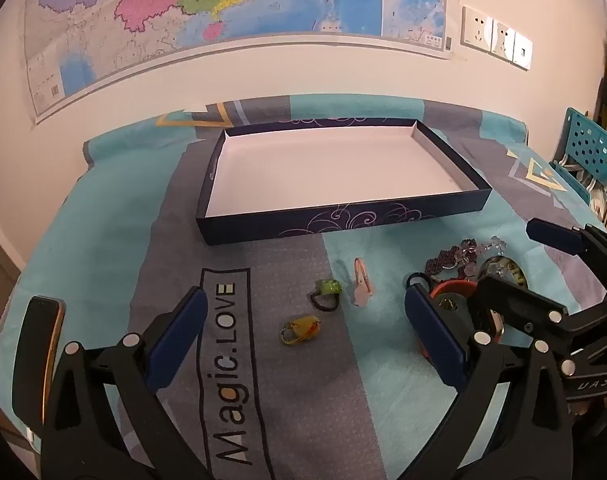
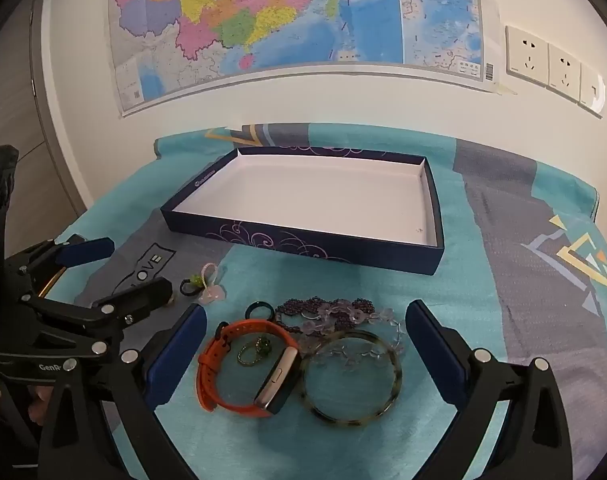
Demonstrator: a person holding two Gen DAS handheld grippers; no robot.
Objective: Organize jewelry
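Note:
A shallow dark blue box (image 1: 343, 222) (image 2: 303, 246) with a white, empty inside lies on the cloth. My left gripper (image 1: 303, 332) is open above a yellow ring (image 1: 299, 330), a green ring (image 1: 326, 294) and a pink clip (image 1: 361, 286). My right gripper (image 2: 305, 344) is open above an orange watch (image 2: 245, 366), a mottled bangle (image 2: 351, 376), a purple bead bracelet (image 2: 327, 308), a dark ring (image 2: 257, 312) and a small gold ring (image 2: 253, 354) inside the watch strap. Both grippers are empty.
The teal and grey cloth (image 1: 223, 360) covers the table to its edges. A phone (image 1: 35, 360) lies at the left edge. A map (image 2: 295, 20) and wall sockets (image 2: 551, 64) are behind. A blue chair (image 1: 587, 148) stands at the right.

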